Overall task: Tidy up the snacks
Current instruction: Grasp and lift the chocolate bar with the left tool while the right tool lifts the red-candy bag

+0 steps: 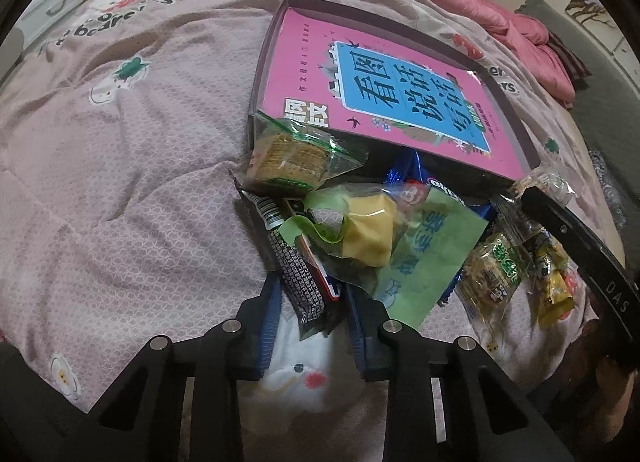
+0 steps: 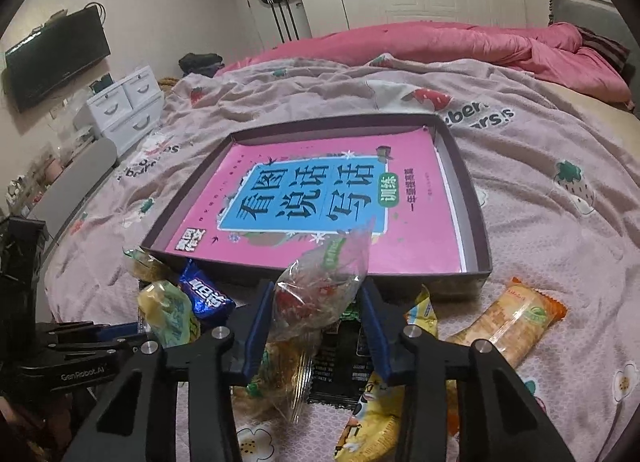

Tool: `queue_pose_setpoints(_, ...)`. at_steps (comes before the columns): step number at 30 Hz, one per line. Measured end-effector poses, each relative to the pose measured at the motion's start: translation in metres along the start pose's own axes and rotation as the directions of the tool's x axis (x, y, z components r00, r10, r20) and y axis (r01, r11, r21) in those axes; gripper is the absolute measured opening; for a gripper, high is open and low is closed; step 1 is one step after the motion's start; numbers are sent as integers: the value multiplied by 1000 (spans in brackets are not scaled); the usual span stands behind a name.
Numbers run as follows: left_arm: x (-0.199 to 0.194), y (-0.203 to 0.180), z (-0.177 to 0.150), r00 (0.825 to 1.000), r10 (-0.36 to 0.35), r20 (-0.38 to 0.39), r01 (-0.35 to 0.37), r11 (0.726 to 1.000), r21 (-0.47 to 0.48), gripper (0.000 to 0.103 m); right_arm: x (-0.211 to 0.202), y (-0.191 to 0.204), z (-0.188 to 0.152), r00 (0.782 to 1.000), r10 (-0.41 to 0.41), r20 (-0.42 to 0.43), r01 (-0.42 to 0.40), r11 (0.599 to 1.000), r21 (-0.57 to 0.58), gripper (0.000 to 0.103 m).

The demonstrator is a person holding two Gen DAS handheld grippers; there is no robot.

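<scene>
A heap of snack packets lies on the pink blanket in front of a shallow dark box (image 1: 267,62) (image 2: 474,198), which holds a pink book (image 1: 304,74) (image 2: 412,250). My left gripper (image 1: 314,286) is shut on a black packet with a barcode (image 1: 298,278) at the near edge of the heap. My right gripper (image 2: 317,284) is shut on a clear packet with red and green contents (image 2: 316,294), held upright just before the box's front wall. One black finger of the right gripper (image 1: 560,222) shows at the right of the left wrist view.
Around the held packets lie a clear packet of crackers (image 1: 288,158), a yellow-green packet (image 1: 368,234) (image 2: 168,314), a blue packet (image 2: 204,294), an orange cracker packet (image 2: 516,322) and a yellow packet (image 2: 372,422). A pink duvet (image 2: 480,42) is bunched at the bed's far side.
</scene>
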State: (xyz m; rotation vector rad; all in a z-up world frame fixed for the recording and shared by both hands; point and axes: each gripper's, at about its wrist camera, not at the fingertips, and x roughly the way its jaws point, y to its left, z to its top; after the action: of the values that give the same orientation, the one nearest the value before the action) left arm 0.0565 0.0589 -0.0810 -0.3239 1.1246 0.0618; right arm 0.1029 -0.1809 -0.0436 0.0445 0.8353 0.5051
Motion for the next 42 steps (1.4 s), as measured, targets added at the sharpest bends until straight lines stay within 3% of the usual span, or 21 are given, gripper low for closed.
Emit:
queue_pose_setpoints(19,-39,9,-13,999,-46,21,46,999,-14,26,-23,-2,5,998,23,63,-23,1000,-2,43)
queue_pose_setpoints(22,-36,12,-15,1000,-31,-2,31,999,-22,25,-24,-2,5,998,21,60,-21,1000,0,43)
queue_pose_setpoints(33,-7,32,-3,990,-139,-33,131,975,-180,25,-24,3,3,998,22,56,-20,999,-27,43)
queue_pose_setpoints(42,-11,38,1,992,-128,-19,122,977,-172,18,-27,5,3,997,23,76,-20,999,-42,43)
